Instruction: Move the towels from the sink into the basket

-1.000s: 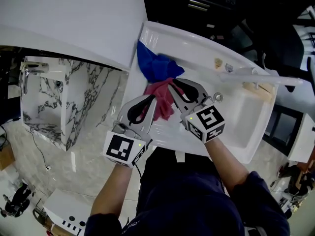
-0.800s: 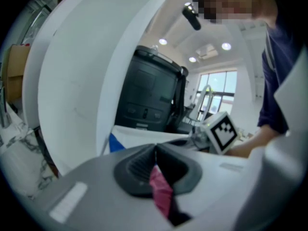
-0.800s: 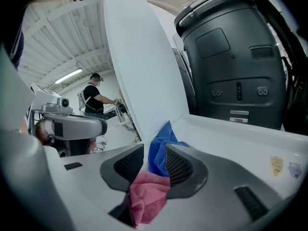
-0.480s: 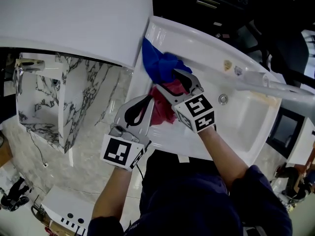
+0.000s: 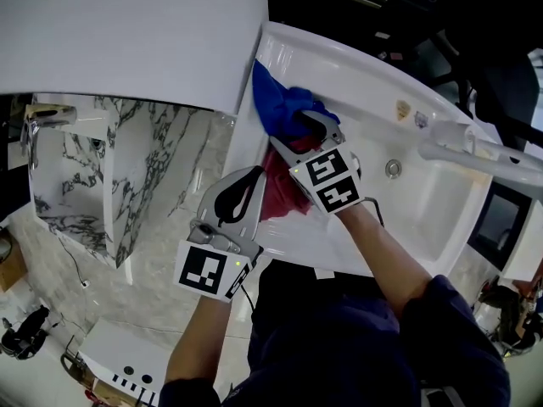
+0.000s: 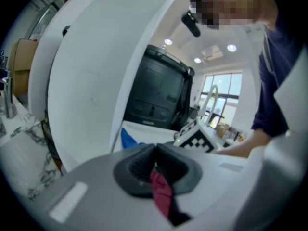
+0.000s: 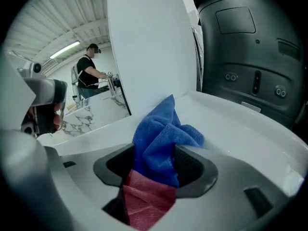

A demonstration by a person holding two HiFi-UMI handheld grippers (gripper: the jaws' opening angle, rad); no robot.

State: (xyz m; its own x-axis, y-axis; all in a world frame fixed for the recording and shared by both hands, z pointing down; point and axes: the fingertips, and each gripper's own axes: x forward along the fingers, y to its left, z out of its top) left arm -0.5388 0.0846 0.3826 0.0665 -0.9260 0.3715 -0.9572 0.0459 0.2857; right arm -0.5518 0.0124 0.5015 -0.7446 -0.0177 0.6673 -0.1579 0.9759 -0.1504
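A blue towel [image 5: 280, 108] lies bunched in the near-left corner of the white sink [image 5: 407, 189], with a red towel [image 5: 278, 192] just below it. My left gripper [image 5: 256, 175] is shut on the red towel [image 6: 161, 196], a strip of it pinched between the pads. My right gripper [image 5: 299, 130] reaches over the red towel; its jaws are opening and stand wide on either side of the blue towel [image 7: 159, 138]. Red cloth [image 7: 147, 201] shows under the blue one between those jaws. No basket is in view.
A broad white curved panel [image 5: 127, 32] overhangs the sink's left side. A marble-patterned counter [image 5: 127, 168] stands at the left. The faucet [image 5: 484, 151] crosses the sink's far right, near the drain [image 5: 392, 169]. A person [image 7: 89, 76] stands far off.
My right gripper has moved up and left from the red towel to the blue one, and its jaws have spread wide. The left gripper keeps its hold on the red towel.
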